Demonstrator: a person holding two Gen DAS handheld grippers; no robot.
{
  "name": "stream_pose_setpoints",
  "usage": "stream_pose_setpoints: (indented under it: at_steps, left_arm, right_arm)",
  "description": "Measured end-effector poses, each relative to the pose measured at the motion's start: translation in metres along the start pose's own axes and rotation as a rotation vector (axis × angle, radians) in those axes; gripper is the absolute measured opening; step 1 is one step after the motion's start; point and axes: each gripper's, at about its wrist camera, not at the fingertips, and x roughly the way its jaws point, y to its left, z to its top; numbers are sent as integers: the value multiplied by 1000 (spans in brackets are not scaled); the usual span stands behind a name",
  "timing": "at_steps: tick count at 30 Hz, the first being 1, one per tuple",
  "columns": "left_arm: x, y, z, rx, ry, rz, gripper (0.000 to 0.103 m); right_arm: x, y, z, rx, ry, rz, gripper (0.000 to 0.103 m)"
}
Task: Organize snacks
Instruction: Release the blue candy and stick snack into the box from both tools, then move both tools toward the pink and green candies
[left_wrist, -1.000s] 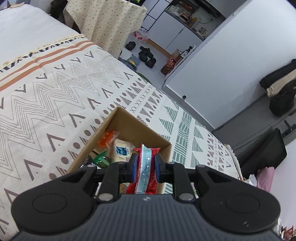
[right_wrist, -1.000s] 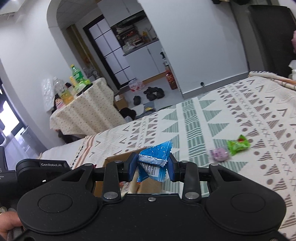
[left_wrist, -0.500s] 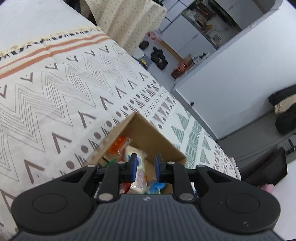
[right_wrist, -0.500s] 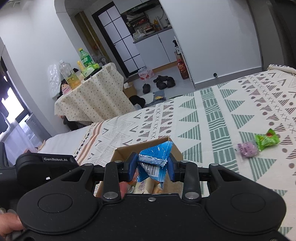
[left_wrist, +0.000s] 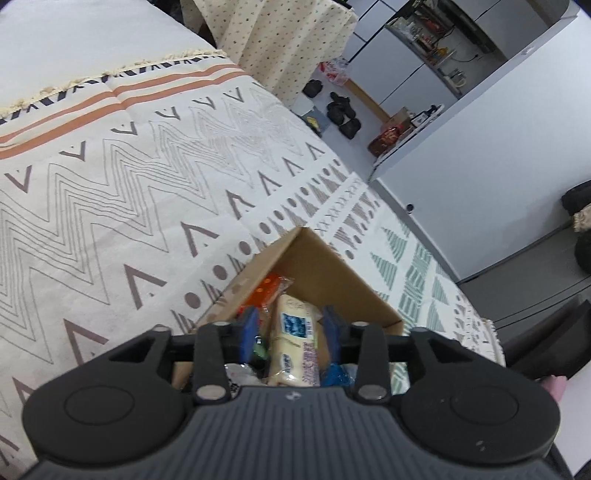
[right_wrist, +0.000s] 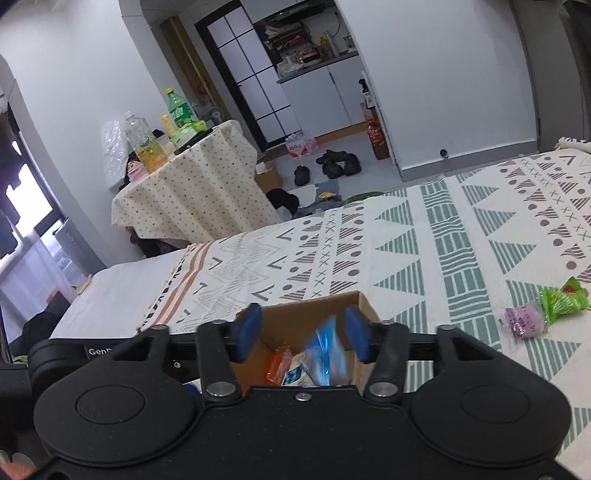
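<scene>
A brown cardboard box sits on the patterned bedspread and holds several snacks, among them a pale yellow packet and an orange packet. My left gripper is open and empty just above the box. My right gripper is open over the same box. A blue packet is blurred between its jaws, free of the pads, dropping into the box. A green packet and a purple packet lie on the bedspread to the right.
The bedspread stretches wide around the box. A small table with a dotted cloth carries bottles beyond the bed. Shoes lie on the floor by white cabinets.
My left gripper opened and let go of the red packet, which is now out of sight. My right gripper opened and released the blue packet above the box.
</scene>
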Motion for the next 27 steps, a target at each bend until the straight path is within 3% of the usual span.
stream_pose_setpoints:
  at_steps: [5, 9, 17, 27]
  left_arm:
    - [1, -8, -5, 42, -3, 38, 73]
    - [-1, -19, -13, 90, -14, 56, 82]
    - [-5, -46, -33, 196, 2, 59, 93]
    - [-11, -87, -69, 339, 7, 43, 96]
  right_arm:
    - [-9, -14, -5, 26, 10, -22, 53]
    - [-21, -30, -10, 54, 12, -52, 54]
    - [-55, -64, -16, 79, -8, -121, 64]
    - [-99, -102, -14, 94, -48, -184, 92]
